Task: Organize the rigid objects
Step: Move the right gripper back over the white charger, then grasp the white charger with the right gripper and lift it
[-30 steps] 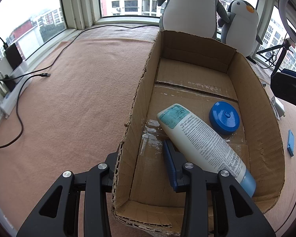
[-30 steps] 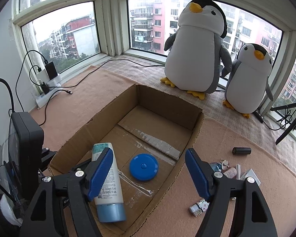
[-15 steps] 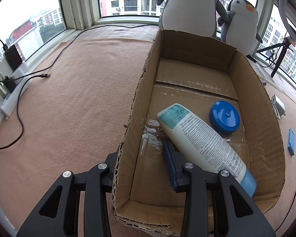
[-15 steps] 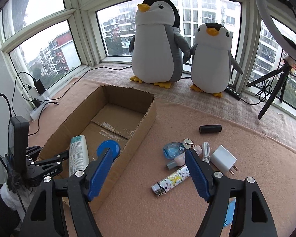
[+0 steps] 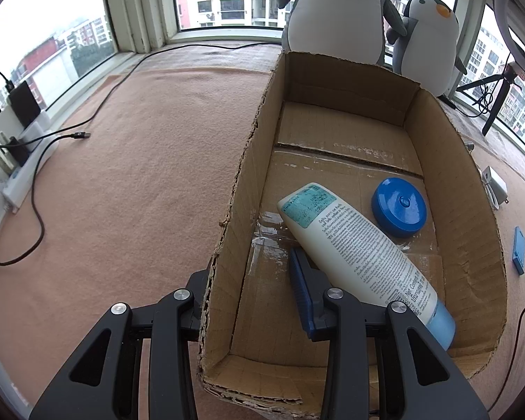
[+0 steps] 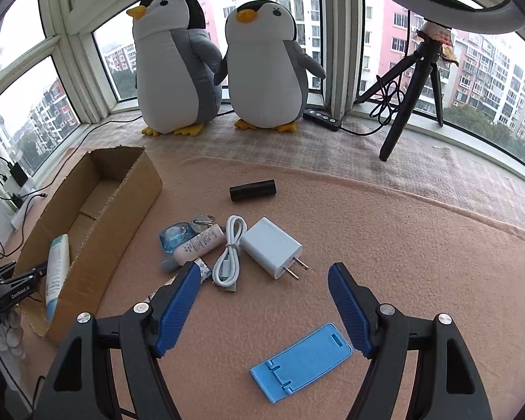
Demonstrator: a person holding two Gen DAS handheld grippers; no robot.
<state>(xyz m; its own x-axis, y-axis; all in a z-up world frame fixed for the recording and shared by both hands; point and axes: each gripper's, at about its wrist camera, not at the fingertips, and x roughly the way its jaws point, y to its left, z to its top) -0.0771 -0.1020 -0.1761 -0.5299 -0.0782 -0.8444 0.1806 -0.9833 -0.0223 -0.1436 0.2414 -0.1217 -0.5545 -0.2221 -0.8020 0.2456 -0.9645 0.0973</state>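
Observation:
An open cardboard box point(image 5: 469, 210) holds a cream tube with a blue cap point(image 5: 360, 245) and a round blue lid point(image 5: 399, 206). My left gripper point(image 5: 248, 269) is open and straddles the box's left wall, one finger outside and the blue pad point(image 5: 299, 287) inside beside the tube. My right gripper point(image 6: 264, 273) is open above the carpet. A blue phone stand point(image 6: 301, 360) lies below it. Ahead lie a white charger point(image 6: 271, 246), white cable point(image 6: 229, 252), pink tube point(image 6: 199, 243), clear blue item point(image 6: 175, 236) and black cylinder point(image 6: 252, 190). The box point(image 6: 122, 210) stands to the left.
Two plush penguins point(image 6: 178, 70) stand on the sill behind the carpet. A black tripod point(image 6: 413, 87) and a power strip point(image 6: 322, 117) are at the back right. Cables and a white socket bar point(image 5: 28, 171) run along the left window.
My right gripper has swung from above the box to the right, over the loose items and the blue phone stand. The left gripper and the box's contents have stayed put.

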